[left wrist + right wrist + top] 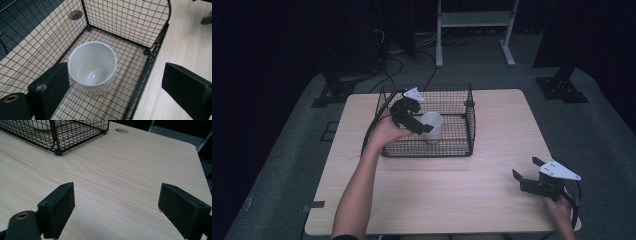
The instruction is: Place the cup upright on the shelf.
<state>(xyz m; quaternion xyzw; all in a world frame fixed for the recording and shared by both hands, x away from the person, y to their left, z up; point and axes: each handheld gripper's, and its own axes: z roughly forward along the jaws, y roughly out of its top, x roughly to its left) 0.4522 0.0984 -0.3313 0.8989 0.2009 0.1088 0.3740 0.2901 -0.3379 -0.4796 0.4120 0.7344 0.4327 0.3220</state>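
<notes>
A white cup (432, 125) stands upright and empty inside a black wire basket (472, 120) at the back middle of the table. My left gripper (418, 124) reaches into the basket from the left, right beside the cup and open. In the left gripper view the cup (92, 66) sits just ahead of the wide-apart jaws of my left gripper (115, 75), close to the left jaw and the basket wall (125, 20). My right gripper (527, 168) hovers open over the table's near right corner, and in its own view my right gripper (118, 193) holds nothing.
The light wooden table (452, 185) has bare room in front of and to the right of the basket. A round hole (121, 130) sits near its far edge. A white frame (474, 30) and black stand bases (562, 87) stand on the floor behind.
</notes>
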